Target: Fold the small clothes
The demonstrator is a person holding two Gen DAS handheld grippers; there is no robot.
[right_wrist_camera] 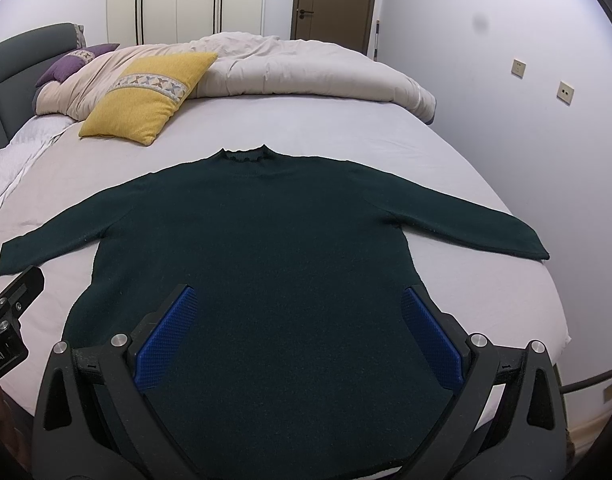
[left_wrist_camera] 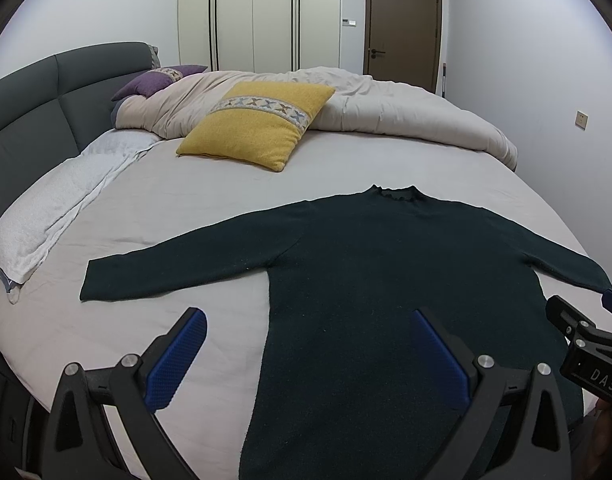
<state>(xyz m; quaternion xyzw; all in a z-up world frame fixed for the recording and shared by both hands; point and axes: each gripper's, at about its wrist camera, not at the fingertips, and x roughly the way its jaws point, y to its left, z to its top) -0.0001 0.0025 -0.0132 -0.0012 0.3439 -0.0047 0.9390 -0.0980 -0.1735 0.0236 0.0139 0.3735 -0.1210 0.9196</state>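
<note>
A dark green long-sleeved sweater (left_wrist_camera: 386, 264) lies flat on the bed, collar away from me, both sleeves spread out; it also shows in the right wrist view (right_wrist_camera: 274, 240). My left gripper (left_wrist_camera: 306, 320) is open and empty, held above the sweater's lower left side. My right gripper (right_wrist_camera: 300, 300) is open and empty, held above the sweater's lower body. The right gripper's body shows at the right edge of the left wrist view (left_wrist_camera: 586, 344). The sweater's hem is hidden under the grippers.
The bed sheet (left_wrist_camera: 186, 208) is pale grey. A yellow cushion (left_wrist_camera: 262, 124) and a bunched beige duvet (left_wrist_camera: 386, 108) lie beyond the sweater. A white pillow (left_wrist_camera: 54, 216) and grey headboard (left_wrist_camera: 30, 120) are at the left. A wall (right_wrist_camera: 546, 140) runs along the bed's right.
</note>
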